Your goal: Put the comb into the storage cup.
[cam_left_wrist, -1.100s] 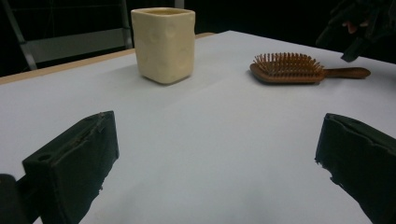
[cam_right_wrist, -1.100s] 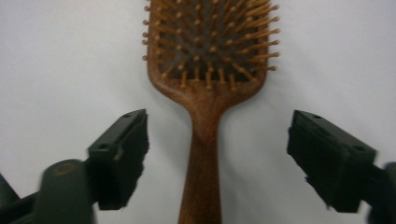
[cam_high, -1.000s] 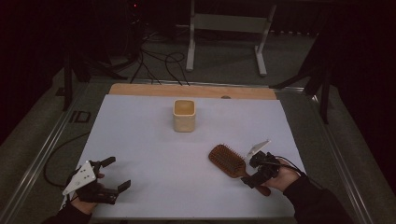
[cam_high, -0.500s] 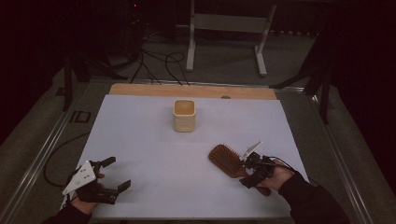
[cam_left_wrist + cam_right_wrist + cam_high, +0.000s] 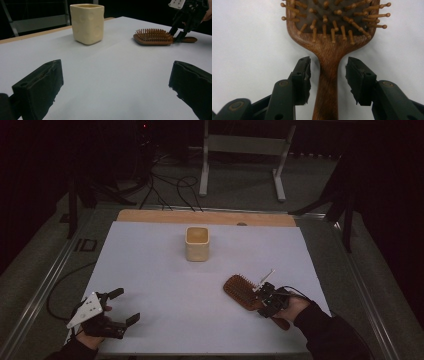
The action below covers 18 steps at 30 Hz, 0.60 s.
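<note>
A brown wooden hairbrush (image 5: 239,290) lies bristles up at the table's front right, its handle toward the person. My right gripper (image 5: 262,302) points down over that handle. Seen in the right gripper view, its jaws straddle the hairbrush (image 5: 329,47) neck; they have just been closing, and a narrow gap still shows on each side. The right gripper (image 5: 328,67) is therefore open around the handle. A cream square cup (image 5: 197,243) stands upright mid-table. At the front left my left gripper (image 5: 127,305) rests open and holds nothing, facing the cup (image 5: 87,22) and the hairbrush (image 5: 153,37).
The white table top (image 5: 160,270) ends in a wooden strip (image 5: 205,217) along its far edge. Beyond it stand a metal frame (image 5: 245,150) and floor cables (image 5: 165,185). A metal rail (image 5: 45,285) runs down the left side.
The right gripper moved slightly left onto the brush's handle and its jaws narrowed around it. The brush, the cup and the left gripper kept their places.
</note>
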Tool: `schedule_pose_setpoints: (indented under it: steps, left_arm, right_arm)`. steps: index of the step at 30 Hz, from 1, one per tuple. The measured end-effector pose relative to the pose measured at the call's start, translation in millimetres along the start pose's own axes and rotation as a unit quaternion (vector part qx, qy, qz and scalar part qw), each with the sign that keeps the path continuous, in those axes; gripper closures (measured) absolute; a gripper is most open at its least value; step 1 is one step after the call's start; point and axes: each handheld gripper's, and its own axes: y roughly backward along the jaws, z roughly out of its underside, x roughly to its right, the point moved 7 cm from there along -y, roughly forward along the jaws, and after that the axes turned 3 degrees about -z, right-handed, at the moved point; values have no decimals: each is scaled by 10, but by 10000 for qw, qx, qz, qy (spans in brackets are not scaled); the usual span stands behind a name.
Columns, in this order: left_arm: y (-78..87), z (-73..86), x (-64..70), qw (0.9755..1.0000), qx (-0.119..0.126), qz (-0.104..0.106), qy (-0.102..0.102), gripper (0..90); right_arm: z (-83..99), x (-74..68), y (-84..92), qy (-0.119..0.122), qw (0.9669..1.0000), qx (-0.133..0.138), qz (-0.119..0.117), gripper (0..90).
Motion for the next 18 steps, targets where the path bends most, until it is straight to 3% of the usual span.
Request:
schedule_pose_setpoints:
  steps: [8,11,18]
  left_arm:
    - [1,-2,-1,10000,7,-5,12,1]
    - [3,-5,-5,10000,16,-14,12,1]
    - [1,-3,0,10000,6,-7,8,1]
  right_arm:
    - [-19,-6,-47,44,9997,-223,85,620]
    - [-32,-2,-56,-58,9994,-305,167,658]
    - [-36,-5,-67,-57,9992,-347,194,688]
